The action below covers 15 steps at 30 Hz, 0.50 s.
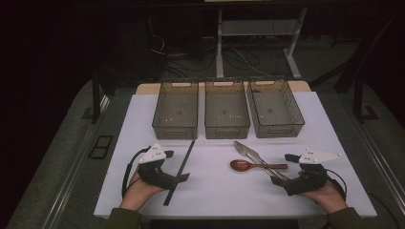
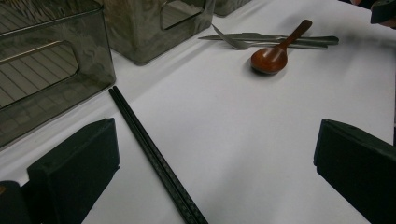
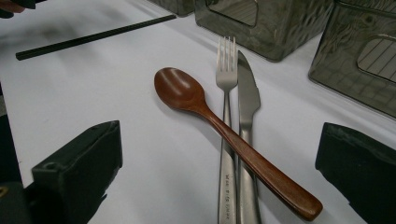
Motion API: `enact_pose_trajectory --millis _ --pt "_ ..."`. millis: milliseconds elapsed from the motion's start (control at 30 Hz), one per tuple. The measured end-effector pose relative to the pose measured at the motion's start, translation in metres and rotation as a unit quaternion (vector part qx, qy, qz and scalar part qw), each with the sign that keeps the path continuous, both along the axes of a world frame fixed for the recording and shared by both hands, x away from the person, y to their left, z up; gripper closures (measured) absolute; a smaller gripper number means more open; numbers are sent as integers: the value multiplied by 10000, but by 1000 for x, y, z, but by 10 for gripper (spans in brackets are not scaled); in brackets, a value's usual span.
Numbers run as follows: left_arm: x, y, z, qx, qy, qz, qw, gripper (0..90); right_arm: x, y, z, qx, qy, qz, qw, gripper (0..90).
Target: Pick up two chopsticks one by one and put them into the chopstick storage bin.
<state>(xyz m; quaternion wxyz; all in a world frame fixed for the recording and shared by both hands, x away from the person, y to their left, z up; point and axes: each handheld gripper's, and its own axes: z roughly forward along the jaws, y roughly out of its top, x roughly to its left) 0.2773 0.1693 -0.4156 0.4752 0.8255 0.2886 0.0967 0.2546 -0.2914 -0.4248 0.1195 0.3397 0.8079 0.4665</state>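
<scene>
- Worktop [image 1: 215, 191]: white sheet over the table; carries all items below.
- Three bins, clear grey plastic, in a row along the far edge, just beside one another: left bin [image 1: 175, 109], middle bin [image 1: 226, 108], right bin [image 1: 275, 107]. Nothing seen inside them.
- Left hand-held gripper [image 1: 180, 166]: near the front-left corner, resting low on the worktop, held by the left hand [image 1: 138, 187]. Jaws spread wide, gripping nothing. In the left gripper view the chopsticks lie between the jaws, nearer the left-side jaw, untouched by either pad.
- Right hand-held gripper [image 1: 282, 168]: near the front-right corner, held by the right hand [image 1: 328, 194]. Jaws spread wide, gripping nothing. In the right gripper view the handle ends of spoon, fork and knife lie between the jaws, no pad touching.
- Chopsticks [image 1: 180, 171]: black pair, side by side and touching, lying flat, left of centre; far tips just short of the left bin, near ends toward the front edge.
- Knife [image 1: 254, 153] and fork [image 1: 245, 151]: steel, parallel and just beside each other, right of centre, tips toward the middle bin.
- Spoon [image 1: 244, 165]: brown wood, bowl up near the worktop centre; handle lies slantwise on top of the fork and knife handles.
</scene>
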Motion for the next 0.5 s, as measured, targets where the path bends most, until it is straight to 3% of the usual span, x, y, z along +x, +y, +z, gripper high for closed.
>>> enact_pose_trajectory --millis 500 --pt "-4 -1 2 67 -47 86 9999 44 0 -2 0 68 -13 -5 10000 1"
